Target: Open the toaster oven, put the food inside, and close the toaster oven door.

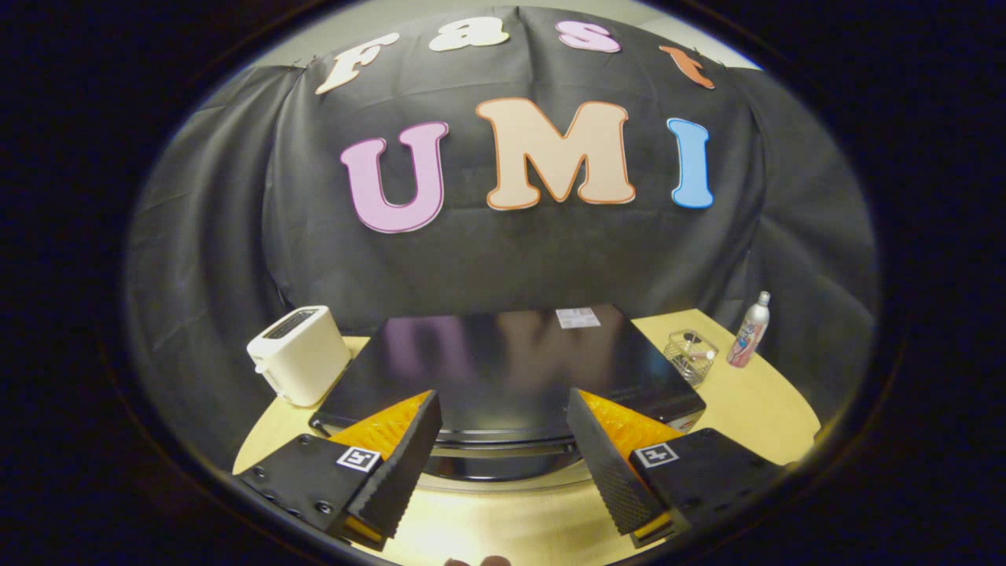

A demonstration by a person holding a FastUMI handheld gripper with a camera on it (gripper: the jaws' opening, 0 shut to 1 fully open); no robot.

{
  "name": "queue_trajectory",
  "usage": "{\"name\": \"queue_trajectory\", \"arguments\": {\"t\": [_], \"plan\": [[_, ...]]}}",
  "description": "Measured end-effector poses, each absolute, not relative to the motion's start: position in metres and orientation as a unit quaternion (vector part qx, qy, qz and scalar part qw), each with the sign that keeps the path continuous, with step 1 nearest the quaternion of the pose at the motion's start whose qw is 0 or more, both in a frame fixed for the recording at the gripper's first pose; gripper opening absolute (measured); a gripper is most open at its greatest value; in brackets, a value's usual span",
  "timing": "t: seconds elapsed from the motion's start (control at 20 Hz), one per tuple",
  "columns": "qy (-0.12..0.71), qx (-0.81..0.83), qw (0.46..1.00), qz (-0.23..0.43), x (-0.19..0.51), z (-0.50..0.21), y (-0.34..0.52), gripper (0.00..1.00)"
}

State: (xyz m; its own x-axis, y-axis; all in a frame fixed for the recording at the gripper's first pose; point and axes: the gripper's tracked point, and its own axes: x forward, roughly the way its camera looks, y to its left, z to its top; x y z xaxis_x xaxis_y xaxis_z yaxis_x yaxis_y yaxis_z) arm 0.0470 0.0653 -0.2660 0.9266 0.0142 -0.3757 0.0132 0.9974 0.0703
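The oven (503, 369) sits mid-frame, just past the tongs (503, 448), door seemingly shut. The tongs are wide open and hold nothing. They could slip off the shiny top or miss the handle, hidden low. The table (754, 417) is light wood. A toaster (297, 354) sits left, a bottle (748, 330) right.

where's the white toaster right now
In the claw view, the white toaster stands on the table just left of the black toaster oven, beyond the open claw.
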Motion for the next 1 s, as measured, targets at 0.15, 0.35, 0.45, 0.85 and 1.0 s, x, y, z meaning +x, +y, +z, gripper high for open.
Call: {"name": "queue_trajectory", "arguments": {"t": [0.15, 0.35, 0.45, 0.85, 1.0], "plan": [[0.190, 0.027, 0.981, 0.003, 0.046, -0.275, 0.063, 1.00], [0.187, 0.026, 0.982, 0.010, 0.045, -0.277, 0.063, 1.00], [0.194, 0.029, 0.980, 0.009, 0.037, -0.282, 0.063, 1.00], [0.186, 0.030, 0.982, -0.004, 0.003, -0.283, 0.058, 1.00], [0.190, 0.029, 0.981, -0.012, -0.014, -0.287, 0.057, 1.00]]}}
